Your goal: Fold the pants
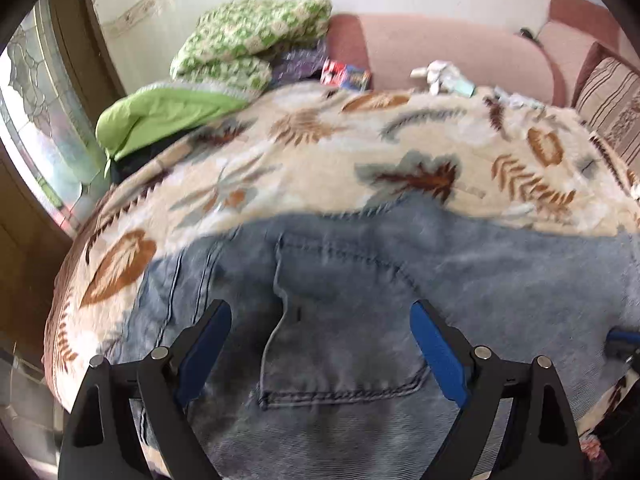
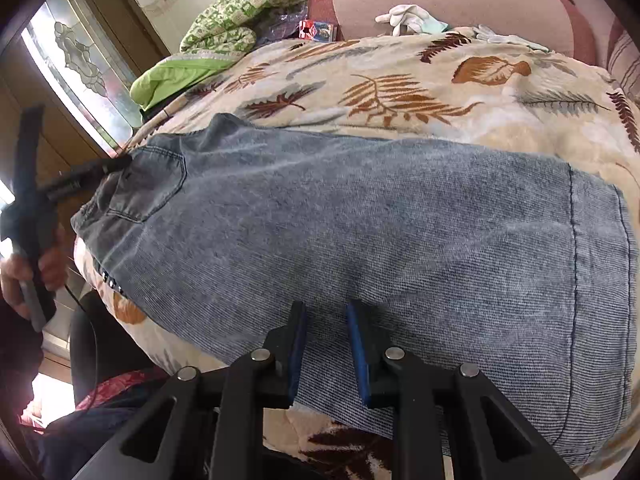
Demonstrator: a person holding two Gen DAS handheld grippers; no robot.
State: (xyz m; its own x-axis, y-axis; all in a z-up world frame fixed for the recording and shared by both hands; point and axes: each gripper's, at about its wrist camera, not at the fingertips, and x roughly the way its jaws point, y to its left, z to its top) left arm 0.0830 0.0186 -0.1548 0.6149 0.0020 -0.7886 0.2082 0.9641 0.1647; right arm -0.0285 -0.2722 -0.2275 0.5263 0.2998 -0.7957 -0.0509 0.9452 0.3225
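Light-blue jeans (image 2: 360, 216) lie flat across a leaf-patterned blanket (image 2: 400, 92), waist to the left and hem to the right in the right wrist view. My left gripper (image 1: 320, 308) hovers open and wide over the back pocket (image 1: 344, 360), with nothing between its pads. The right wrist view also shows this left gripper (image 2: 116, 164) at the waistband, held by a hand (image 2: 24, 276). My right gripper (image 2: 326, 308) stands low over the near edge of the leg, its blue pads a narrow gap apart, and no fabric is pinched between them.
At the back lie a green patterned quilt (image 1: 256, 32), a lime-green cloth (image 1: 160, 116), white gloves (image 2: 408, 18) and small colourful boxes (image 1: 346, 74) against a pink sofa back (image 1: 440, 52). A striped cushion (image 1: 612, 96) sits right. A glass-panelled door (image 2: 76, 60) stands left.
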